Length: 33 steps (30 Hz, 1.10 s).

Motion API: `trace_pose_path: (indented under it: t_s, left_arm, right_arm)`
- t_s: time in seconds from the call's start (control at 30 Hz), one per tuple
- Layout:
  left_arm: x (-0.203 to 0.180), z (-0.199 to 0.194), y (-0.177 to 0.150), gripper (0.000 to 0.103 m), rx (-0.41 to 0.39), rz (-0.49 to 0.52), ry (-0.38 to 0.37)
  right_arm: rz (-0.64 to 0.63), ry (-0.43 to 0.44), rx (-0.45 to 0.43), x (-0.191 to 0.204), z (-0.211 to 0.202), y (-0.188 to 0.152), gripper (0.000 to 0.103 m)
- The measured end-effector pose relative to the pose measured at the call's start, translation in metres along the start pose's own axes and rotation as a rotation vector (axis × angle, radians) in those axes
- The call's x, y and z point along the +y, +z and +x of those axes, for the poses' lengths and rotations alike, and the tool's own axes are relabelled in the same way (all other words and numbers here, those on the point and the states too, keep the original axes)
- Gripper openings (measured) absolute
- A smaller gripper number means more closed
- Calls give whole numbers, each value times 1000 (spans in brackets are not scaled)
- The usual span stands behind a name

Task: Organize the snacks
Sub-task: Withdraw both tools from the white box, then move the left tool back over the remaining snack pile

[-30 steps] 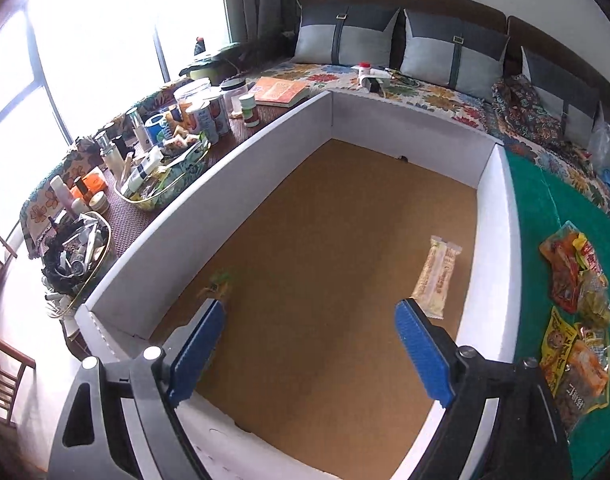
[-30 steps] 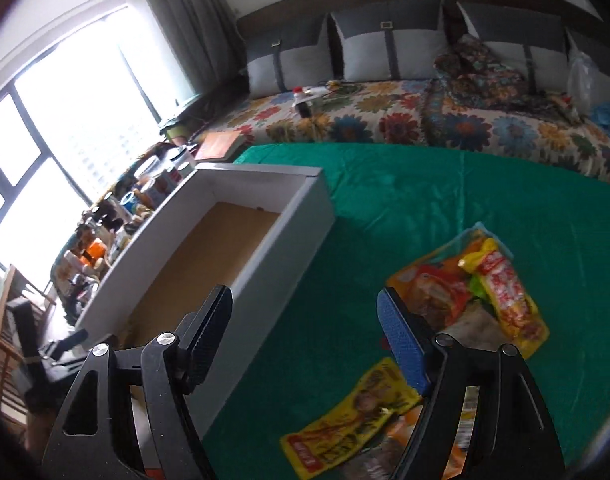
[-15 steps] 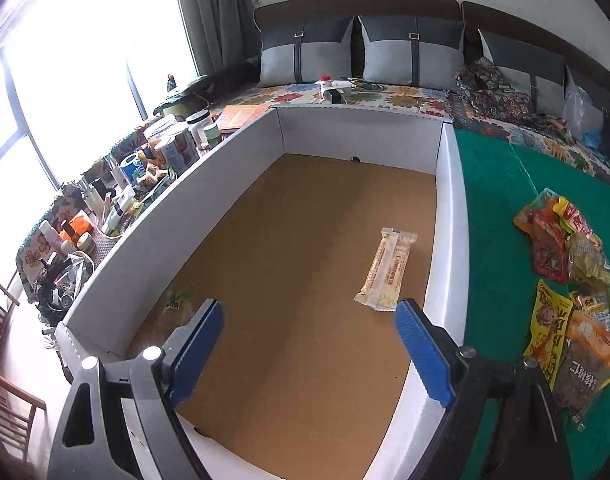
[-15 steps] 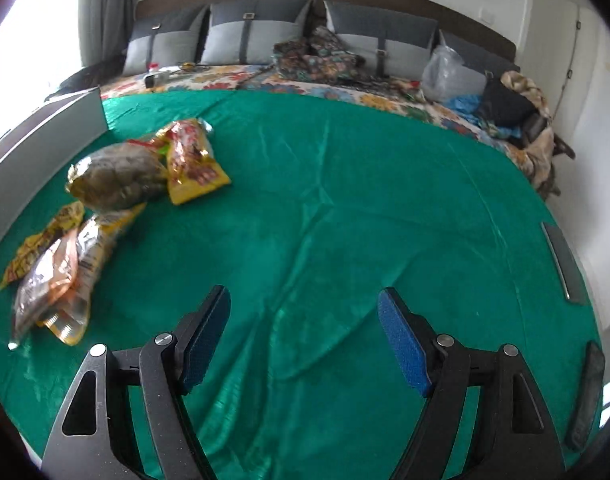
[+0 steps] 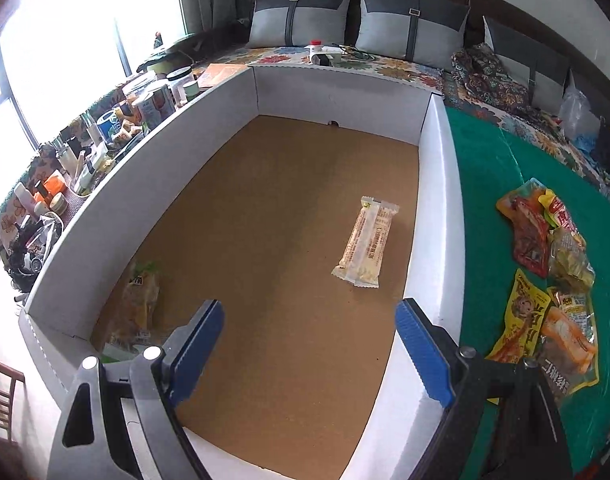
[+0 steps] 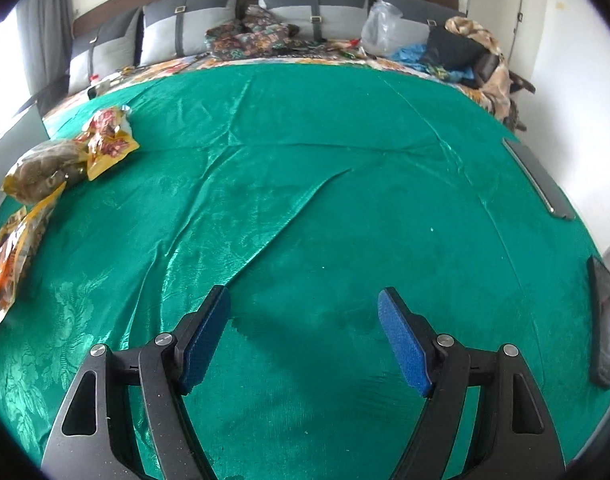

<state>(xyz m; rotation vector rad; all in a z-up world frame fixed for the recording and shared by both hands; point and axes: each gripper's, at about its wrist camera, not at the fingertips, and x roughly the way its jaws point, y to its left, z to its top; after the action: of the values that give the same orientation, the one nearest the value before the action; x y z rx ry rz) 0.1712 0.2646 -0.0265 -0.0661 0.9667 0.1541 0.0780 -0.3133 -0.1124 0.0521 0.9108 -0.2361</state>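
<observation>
Beyond the open left tongs, a snack bar lies apart, seemingly untouched.

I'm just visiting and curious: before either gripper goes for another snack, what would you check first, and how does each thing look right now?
1. Left gripper empty and open: ok, nothing between its blue pads.
2. Right gripper empty and open: ok, only green cloth beneath it.
3. Room in the box: ok, just a pale wrapped bar and a yellow-green packet lie on its brown floor.
4. Snacks left to sort: ok, a pile of packets lies on the cloth beside the box.
5. Right gripper aimed at a snack: not ok, the packets sit far to its left.
6. Phone-like slabs clear of the path: cannot tell.
</observation>
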Motion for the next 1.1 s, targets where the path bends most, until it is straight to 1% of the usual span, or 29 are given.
trace_pose_path:
  t_s: [0.07, 0.13, 0.23, 0.27, 0.33, 0.4, 0.47, 0.5, 0.57, 0.67, 0.73, 0.77, 0.83, 0.93, 1.0, 1.1]
  left_arm:
    - [-4, -2, -1, 87, -4, 8, -7]
    - [-5, -7, -1, 87, -25, 14, 15]
    - [-3, -31, -1, 87, -116, -12, 85]
    - [-4, -43, -2, 87, -157, -36, 97]
    - [-8, -65, -3, 90, -211, -72, 93]
    - [-19, -86, -7, 99, -253, -92, 47]
    - [-41, -104, -13, 102, -275, -78, -36]
    - [-55, -111, -18, 103, -273, -57, -81]
    - [-86, -117, -28, 103, -247, -5, -162]
    - [-140, -116, -55, 103, -165, 96, -275]
    - [-170, -108, -74, 103, -102, 147, -338]
    - [-183, -102, -84, 103, -73, 171, -352]
    - [-207, -86, -102, 103, -14, 224, -338]
    - [-225, -61, -121, 103, 74, 268, -330]
    - [-229, -48, -128, 103, 123, 279, -324]
    - [-229, -34, -136, 103, 177, 284, -312]
  right_arm:
    - [25, 10, 21, -7, 3, -3, 82]
    - [42, 8, 25, -10, 4, -3, 83]
    - [36, 4, 29, -8, 6, -4, 86]
    - [38, 4, 30, -8, 6, -4, 87]
    - [41, 1, 32, -9, 6, -4, 88]
    - [45, -2, 34, -10, 7, -4, 90]
    - [47, -4, 35, -10, 8, -4, 90]
    - [48, -4, 36, -10, 8, -3, 91]
    - [48, -4, 36, -10, 9, -3, 91]
    - [48, -5, 36, -10, 9, -3, 91]
    - [49, -5, 36, -10, 9, -3, 91]
    - [49, -5, 36, -10, 9, -3, 91]
    - [49, -5, 36, -10, 9, -3, 91]
    - [49, -4, 36, -10, 9, -3, 91]
    - [49, -5, 36, -10, 9, -3, 91]
    - [49, -5, 36, -10, 9, -3, 91]
